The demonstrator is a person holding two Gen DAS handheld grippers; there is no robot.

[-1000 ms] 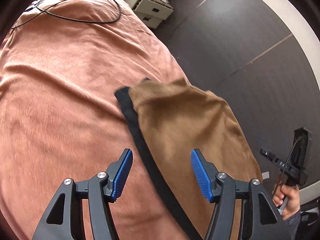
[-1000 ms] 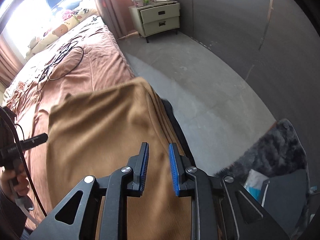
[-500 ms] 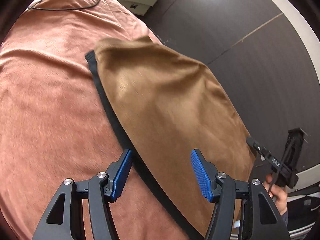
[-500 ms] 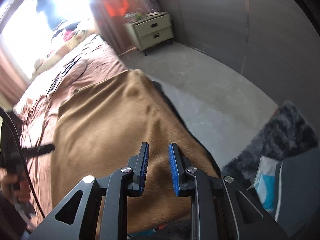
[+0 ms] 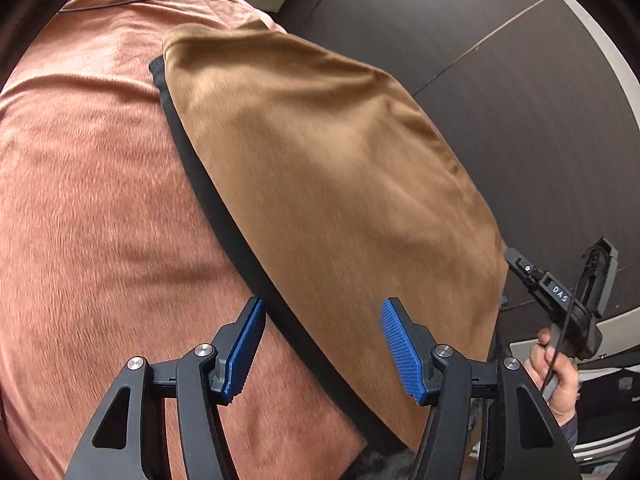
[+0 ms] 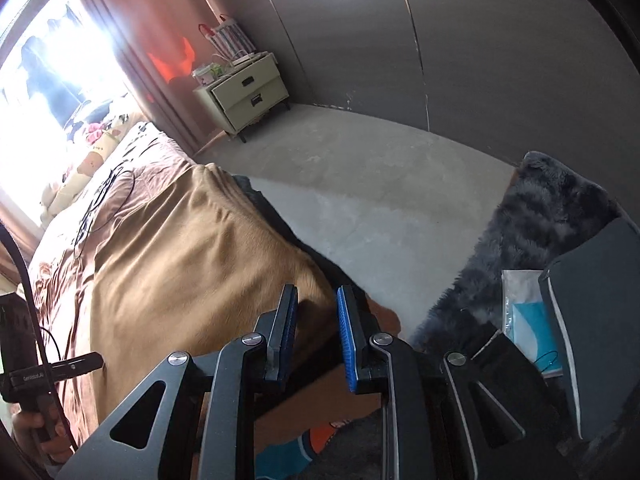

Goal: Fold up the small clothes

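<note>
Lying flat on the pink-brown bed (image 5: pixel 92 184), tan garment (image 5: pixel 328 168) with black waistband edge (image 5: pixel 224 216) reaches the bed's floor-side edge. Left claw (image 5: pixel 320 344) stands about half open, empty, straddling the waistband. Right claw (image 6: pixel 316 336) has a narrow gap, nothing visibly gripped, over the garment's near corner. Bare grey floor (image 6: pixel 360 184) beside bed; nightstand (image 6: pixel 248 96) far back.

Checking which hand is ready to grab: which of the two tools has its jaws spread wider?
The left tool: its blue pads stand far apart above the black hem of the brown garment. The right tool shows only a narrow gap.
</note>
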